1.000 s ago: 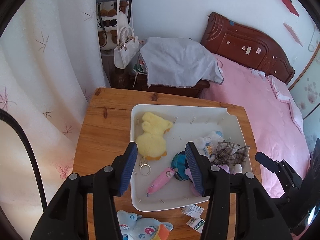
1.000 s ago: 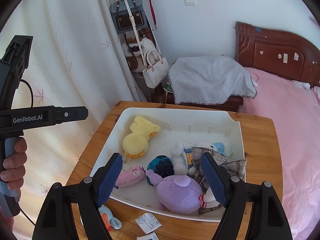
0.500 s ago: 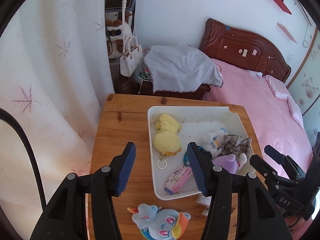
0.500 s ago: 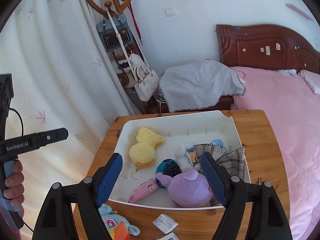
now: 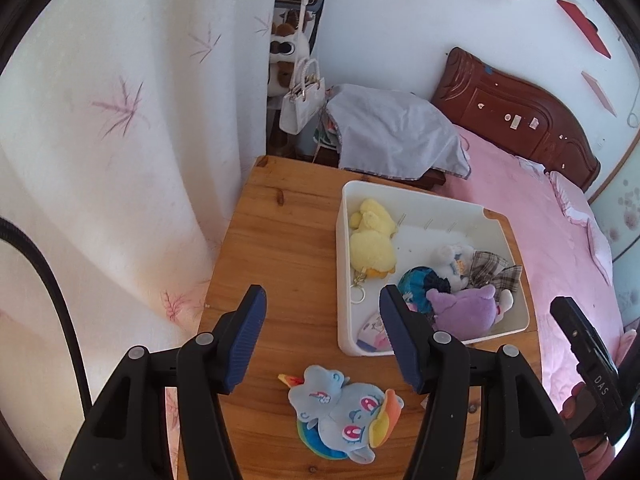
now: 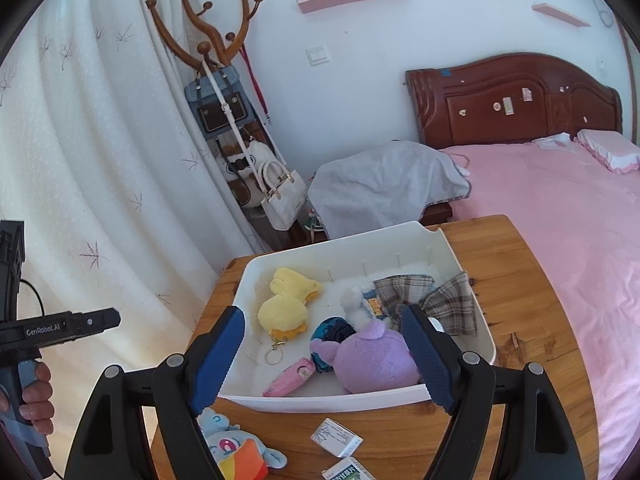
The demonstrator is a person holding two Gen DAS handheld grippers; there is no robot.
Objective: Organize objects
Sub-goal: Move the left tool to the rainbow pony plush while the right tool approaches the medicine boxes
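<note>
Looking down, the left gripper (image 5: 322,338), jaws just opening and empty, sees the blue pony (image 5: 340,412) whole on the table (image 5: 288,240) beside the bin (image 5: 424,200). Right gripper (image 6: 326,354), wide apart and empty, alone shows two small boxes (image 6: 337,436) before the bin's duck (image 6: 286,308) and purple plush (image 6: 376,356). Curtain (image 6: 100,160) left, coat rack (image 6: 208,40) behind, pink bed (image 6: 560,208) right.

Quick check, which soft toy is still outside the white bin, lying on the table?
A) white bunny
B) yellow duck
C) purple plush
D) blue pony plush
D. The blue pony plush lies on the wooden table in front of the white bin; the other toys sit inside it.
</note>
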